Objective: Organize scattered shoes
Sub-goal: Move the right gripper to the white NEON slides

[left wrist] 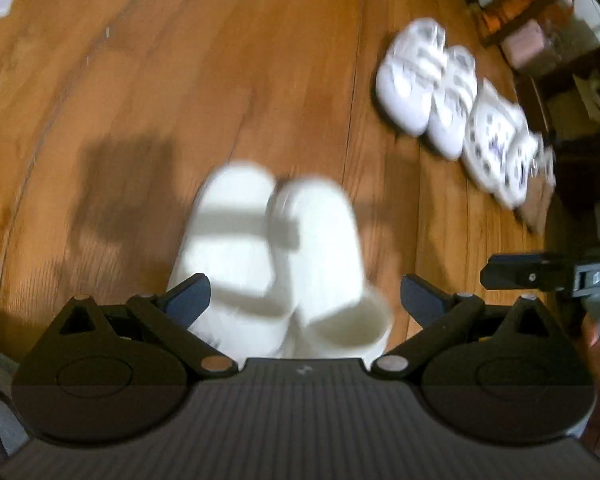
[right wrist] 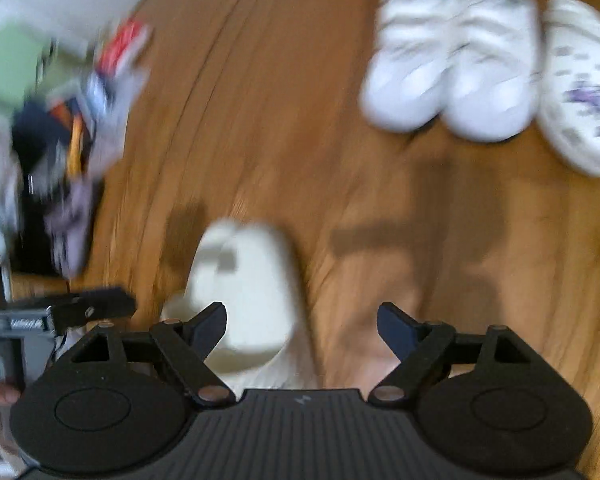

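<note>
On wood floor (left wrist: 260, 60): white slippers (left wrist: 272, 248) paired beneath left gripper (left wrist: 306, 294), right gripper (right wrist: 302, 322); both spread, grasping nothing; sneakers (left wrist: 424, 84) already rowed.

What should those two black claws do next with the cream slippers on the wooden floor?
Probably close the left gripper on the pair of plain cream slippers lying between its open jaws, then carry them beside the white strap sneakers, where the shoes already stand in a row.

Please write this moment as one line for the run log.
left gripper: open over white slippers | right gripper: open, empty | white sneakers, clogs: in row | floor: wood
</note>
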The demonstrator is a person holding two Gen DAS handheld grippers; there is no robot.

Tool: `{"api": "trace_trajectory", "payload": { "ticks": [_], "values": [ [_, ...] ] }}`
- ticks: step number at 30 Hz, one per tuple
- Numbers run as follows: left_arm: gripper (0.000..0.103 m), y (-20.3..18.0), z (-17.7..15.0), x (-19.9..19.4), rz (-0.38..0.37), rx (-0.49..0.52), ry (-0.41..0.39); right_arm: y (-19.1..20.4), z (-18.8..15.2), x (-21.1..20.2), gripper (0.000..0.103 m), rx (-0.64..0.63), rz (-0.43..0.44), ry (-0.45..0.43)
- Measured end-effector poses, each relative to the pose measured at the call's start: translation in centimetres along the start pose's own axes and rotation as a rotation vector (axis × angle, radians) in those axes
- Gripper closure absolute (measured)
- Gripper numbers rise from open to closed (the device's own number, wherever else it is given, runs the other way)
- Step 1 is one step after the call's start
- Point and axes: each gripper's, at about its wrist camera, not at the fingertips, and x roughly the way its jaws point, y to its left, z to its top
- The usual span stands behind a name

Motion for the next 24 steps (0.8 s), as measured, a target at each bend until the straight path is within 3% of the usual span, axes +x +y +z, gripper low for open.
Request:
{"api": "trace_trajectory", "payload": {
  "ticks": [2,7,14,16,18,20,24],
  "values": [
    [0.000,1.1,-0.6,1.0,0.035,0.018,0.008,3.1,-0.7,0.4,0.020,-0.011,-0.036,0.077],
    [0.000,3.8,-1.4,2.6,0.084,-0.001,0.014,6.1,0.1,1.5,0.019,0.027,-0.104,0.151],
    [0.000,4.9,-0.9,2.6,0.056,-0.013,-0.018,5.0,1.1,5.9,0.015,0.024,-0.167,0.199],
    [0.000,5.5,-0.9,2.7,0.051,-0.032,-0.020,3.3,1.3,6.9,0.015,0.069,-0.144,0.193],
    [0.000,6.1,-0.8,2.7,0.048,-0.051,-0.021,1.8,0.9,7.1,0.016,0.139,-0.049,0.185],
    [0.000,6.5,-0.7,2.8,0.045,-0.075,-0.027,1.3,-0.4,6.0,0.016,0.109,0.062,0.150],
    [0.000,6.4,-0.7,2.8,0.039,-0.074,-0.029,2.0,-2.6,4.8,0.014,-0.058,0.007,0.149]
  ]
}}
